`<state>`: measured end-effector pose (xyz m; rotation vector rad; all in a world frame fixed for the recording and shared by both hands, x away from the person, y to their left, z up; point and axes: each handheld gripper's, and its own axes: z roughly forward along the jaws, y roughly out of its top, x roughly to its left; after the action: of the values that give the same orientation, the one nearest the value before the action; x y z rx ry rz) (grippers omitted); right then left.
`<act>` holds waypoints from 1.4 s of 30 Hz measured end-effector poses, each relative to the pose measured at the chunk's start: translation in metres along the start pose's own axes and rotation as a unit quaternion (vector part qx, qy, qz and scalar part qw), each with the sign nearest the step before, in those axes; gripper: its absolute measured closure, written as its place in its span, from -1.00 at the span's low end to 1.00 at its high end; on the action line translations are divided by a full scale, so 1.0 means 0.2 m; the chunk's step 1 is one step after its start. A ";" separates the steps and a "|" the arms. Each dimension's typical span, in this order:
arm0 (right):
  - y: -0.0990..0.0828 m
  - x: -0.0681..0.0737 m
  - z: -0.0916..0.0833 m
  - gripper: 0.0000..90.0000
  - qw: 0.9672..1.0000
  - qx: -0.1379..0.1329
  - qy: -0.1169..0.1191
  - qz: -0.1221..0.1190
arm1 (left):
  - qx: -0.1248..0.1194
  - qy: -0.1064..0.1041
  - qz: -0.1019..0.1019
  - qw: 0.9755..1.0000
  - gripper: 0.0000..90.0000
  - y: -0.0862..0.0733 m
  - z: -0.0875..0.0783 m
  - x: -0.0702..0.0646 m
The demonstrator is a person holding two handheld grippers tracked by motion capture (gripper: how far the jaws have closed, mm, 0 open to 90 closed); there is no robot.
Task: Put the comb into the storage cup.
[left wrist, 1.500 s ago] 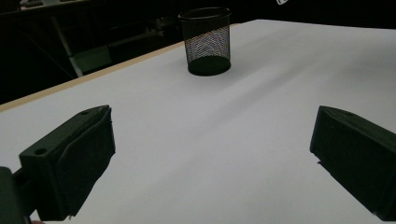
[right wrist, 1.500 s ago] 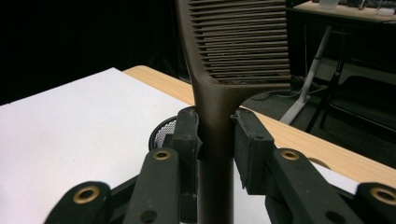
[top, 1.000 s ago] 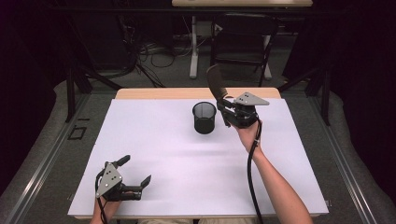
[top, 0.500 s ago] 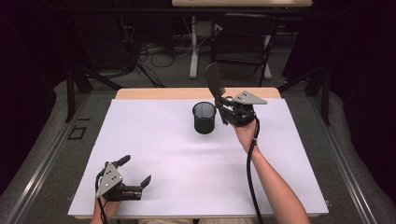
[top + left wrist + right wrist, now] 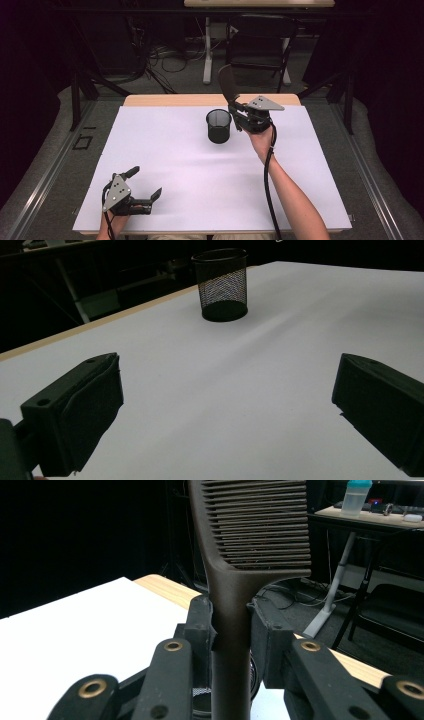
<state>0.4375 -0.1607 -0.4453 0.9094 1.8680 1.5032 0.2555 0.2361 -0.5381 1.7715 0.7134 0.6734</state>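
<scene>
While the right gripper is clamping the dark brown spatula by its handle, almost nothing is changing compared with the pictures from a second ago: the hand is staying beside the black mesh cup, only a very little nearer to it, and the slotted blade is pointing up and away from the table. I am judging that the person is lining the spatula up over the cup, and that the lowering is not yet started. In the right gripper view, the handle is sitting upright between the two pads, which are pressing on it from both sides, with the cup rim just below. The left gripper is resting with jaws wide and holding nothing on the white table cover, well apart from the cup.
</scene>
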 end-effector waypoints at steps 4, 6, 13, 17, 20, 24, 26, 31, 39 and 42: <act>0.00 0.00 0.02 0.60 1.000 -0.003 0.000 0.001 | 0.000 0.000 0.000 1.000 -1.00 0.00 0.00 0.00; 0.00 0.00 0.02 0.60 1.000 -0.003 0.000 0.002 | 0.000 0.000 0.000 1.000 -1.00 0.00 0.00 0.00; 0.00 0.00 0.05 0.60 1.000 -0.005 0.002 0.002 | 0.000 0.001 -0.001 1.000 -1.00 0.00 0.00 0.00; 0.00 0.00 0.05 0.60 1.000 -0.007 0.002 0.002 | 0.000 0.000 -0.001 1.000 -1.00 0.00 0.00 0.00; 0.00 0.00 0.06 0.60 1.000 -0.011 0.000 0.003 | 0.000 0.000 0.000 1.000 -1.00 0.00 0.00 0.00; 0.01 0.00 0.06 0.60 1.000 -0.014 0.000 0.005 | 0.000 0.000 -0.001 1.000 -1.00 0.00 0.00 0.00; 0.01 0.00 0.07 0.60 1.000 -0.013 0.000 0.002 | 0.001 -0.001 0.000 1.000 -1.00 0.00 0.00 0.00; 0.02 0.00 0.09 0.60 1.000 -0.016 0.000 0.003 | 0.000 -0.001 0.000 1.000 -1.00 0.00 0.00 0.00; 0.03 0.01 0.12 0.60 1.000 -0.020 0.002 0.003 | 0.001 -0.002 -0.001 1.000 -1.00 0.00 0.00 0.00; 0.04 0.01 0.12 0.60 1.000 -0.022 0.003 0.001 | 0.000 -0.001 -0.001 1.000 -1.00 0.00 0.00 0.00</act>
<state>0.4561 -0.1428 -0.4424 0.8885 1.8311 1.5439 0.2557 0.2365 -0.5383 1.7714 0.7132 0.6702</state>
